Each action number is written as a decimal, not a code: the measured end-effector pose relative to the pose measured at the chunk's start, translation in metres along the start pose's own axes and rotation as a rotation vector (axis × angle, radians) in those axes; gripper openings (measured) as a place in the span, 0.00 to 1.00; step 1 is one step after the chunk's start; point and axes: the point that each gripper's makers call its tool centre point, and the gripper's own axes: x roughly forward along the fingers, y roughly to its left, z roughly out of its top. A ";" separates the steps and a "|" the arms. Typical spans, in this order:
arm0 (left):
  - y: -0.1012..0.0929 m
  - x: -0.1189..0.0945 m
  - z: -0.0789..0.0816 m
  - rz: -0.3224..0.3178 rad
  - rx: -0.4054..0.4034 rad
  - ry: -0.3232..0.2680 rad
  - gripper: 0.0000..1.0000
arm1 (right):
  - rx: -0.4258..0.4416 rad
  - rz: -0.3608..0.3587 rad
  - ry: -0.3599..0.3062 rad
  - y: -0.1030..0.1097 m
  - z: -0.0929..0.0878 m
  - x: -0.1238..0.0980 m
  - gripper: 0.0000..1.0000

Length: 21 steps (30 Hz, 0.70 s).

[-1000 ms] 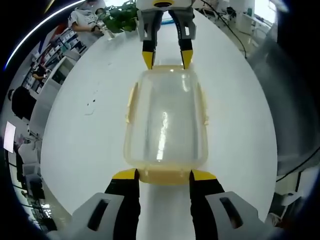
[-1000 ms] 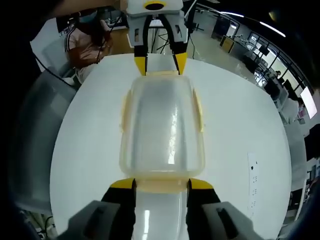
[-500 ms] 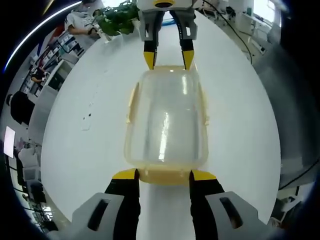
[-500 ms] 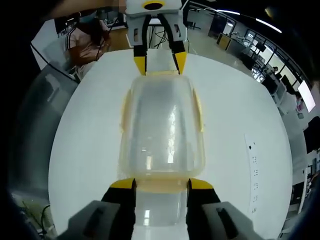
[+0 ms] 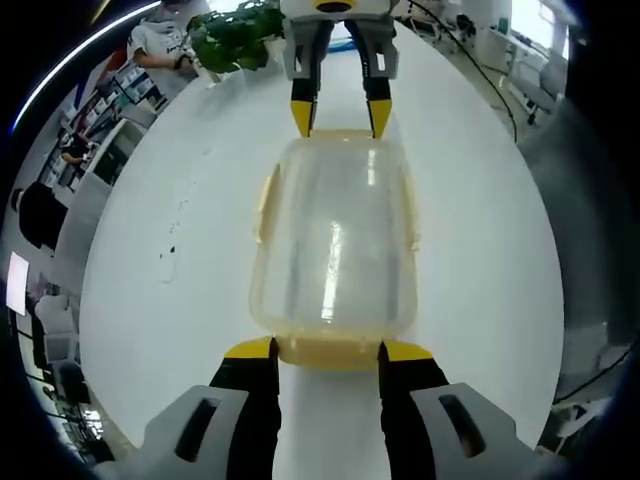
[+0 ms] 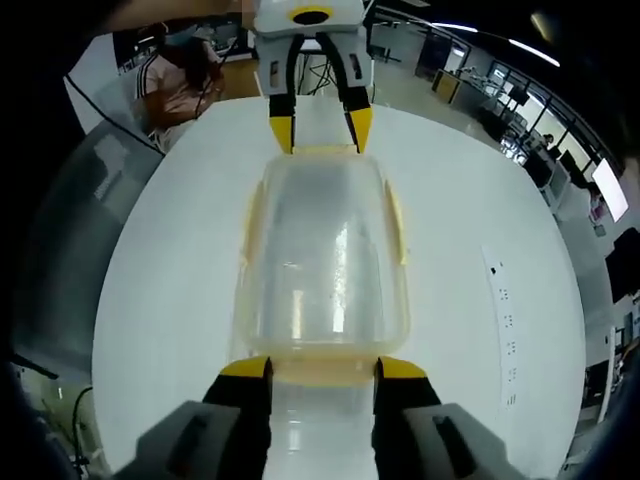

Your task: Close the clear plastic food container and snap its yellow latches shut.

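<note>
Bracketing the light, slick container mid-tabletop, your parted left gripper and right gripper straddled the stiff end latches — the best hold.

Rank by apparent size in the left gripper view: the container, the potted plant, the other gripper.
1. Clear container, clearly the largest.
2 and 3. Right gripper and potted plant look similar; both are far off and cut by the rim, so no ranking.

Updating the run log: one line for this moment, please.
container: lid on, on white table | left gripper: open at near end latch | right gripper: open at opposite end latch
</note>
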 end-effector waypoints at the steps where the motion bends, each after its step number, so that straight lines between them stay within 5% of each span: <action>1: 0.000 0.001 0.002 0.003 0.001 0.000 0.35 | 0.003 -0.003 -0.003 0.000 -0.003 -0.001 0.37; 21: -0.006 0.021 0.052 -0.008 0.018 -0.013 0.35 | 0.037 -0.022 -0.021 0.009 -0.051 -0.023 0.37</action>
